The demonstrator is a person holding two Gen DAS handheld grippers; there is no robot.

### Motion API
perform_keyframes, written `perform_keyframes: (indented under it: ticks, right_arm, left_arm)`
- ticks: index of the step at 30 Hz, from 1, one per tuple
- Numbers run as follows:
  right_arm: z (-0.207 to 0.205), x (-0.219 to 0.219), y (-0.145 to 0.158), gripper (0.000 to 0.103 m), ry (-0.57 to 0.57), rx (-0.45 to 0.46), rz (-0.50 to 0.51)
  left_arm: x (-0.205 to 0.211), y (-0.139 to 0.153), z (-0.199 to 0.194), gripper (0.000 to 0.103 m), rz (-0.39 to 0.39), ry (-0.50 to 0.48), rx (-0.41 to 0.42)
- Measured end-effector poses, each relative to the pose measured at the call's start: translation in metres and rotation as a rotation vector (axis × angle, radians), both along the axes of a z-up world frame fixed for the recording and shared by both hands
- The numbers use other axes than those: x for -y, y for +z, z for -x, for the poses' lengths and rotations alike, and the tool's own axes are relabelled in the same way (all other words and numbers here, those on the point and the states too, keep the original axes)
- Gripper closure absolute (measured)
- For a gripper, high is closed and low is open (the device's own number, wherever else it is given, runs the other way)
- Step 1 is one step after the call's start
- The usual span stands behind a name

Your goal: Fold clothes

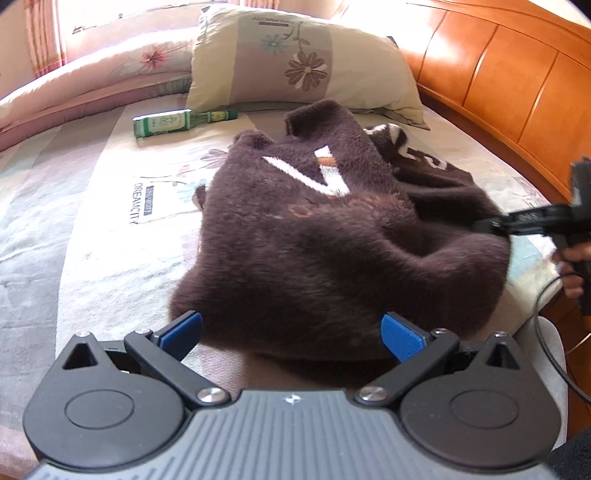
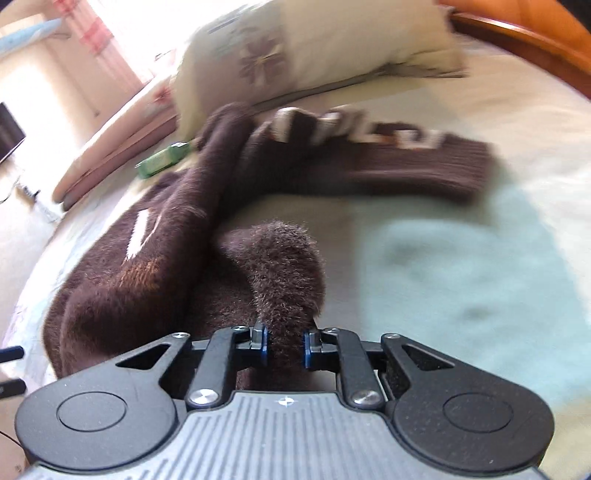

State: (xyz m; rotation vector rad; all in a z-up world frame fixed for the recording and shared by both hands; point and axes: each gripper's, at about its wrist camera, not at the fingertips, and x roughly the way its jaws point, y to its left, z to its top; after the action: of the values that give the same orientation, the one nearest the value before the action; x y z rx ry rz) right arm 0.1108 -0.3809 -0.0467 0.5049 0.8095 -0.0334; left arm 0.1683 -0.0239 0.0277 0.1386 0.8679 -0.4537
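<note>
Right now our right gripper (image 2: 284,349) pinches a fuzzy fold of the brown sweater (image 1: 332,236) heaped mid-bed (image 1: 92,240); left gripper (image 1: 291,332) gapes wide, empty. Thin pinch may slip when pulled.

Sunlit bedroom: orange wooden headboard (image 1: 498,74), floral pillow (image 1: 295,62), patterned bedsheet (image 1: 92,206), pink curtains (image 1: 44,33)

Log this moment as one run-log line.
task: fold clothes | left gripper: open, over sweater | right gripper: shut on sweater fold | bed: bottle, pillow
</note>
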Motion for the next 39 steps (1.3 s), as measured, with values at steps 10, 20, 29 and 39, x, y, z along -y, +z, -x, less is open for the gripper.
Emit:
perform_keyframes:
  ticks: [10, 20, 29, 39]
  right_arm:
    - [0.066, 0.042, 0.005, 0.077, -0.149, -0.038, -0.002]
    - [0.052, -0.005, 0.056, 0.031, -0.095, 0.018, 0.212]
    - [-0.017, -0.12, 0.088, 0.0, 0.238, 0.026, 0.308]
    - [-0.139, -0.284, 0.067, 0.0, 0.56, -0.119, 0.421]
  left_arm:
    - [0.017, -0.005, 0.003, 0.001, -0.016, -0.055, -0.003]
    - [-0.006, -0.008, -0.003, 0.001, -0.096, -0.032, -0.002]
    - [-0.05, -0.02, -0.021, 0.001, -0.112, 0.031, -0.024]
    - [-0.1, -0.035, -0.025, 0.001, -0.109, 0.108, -0.049]
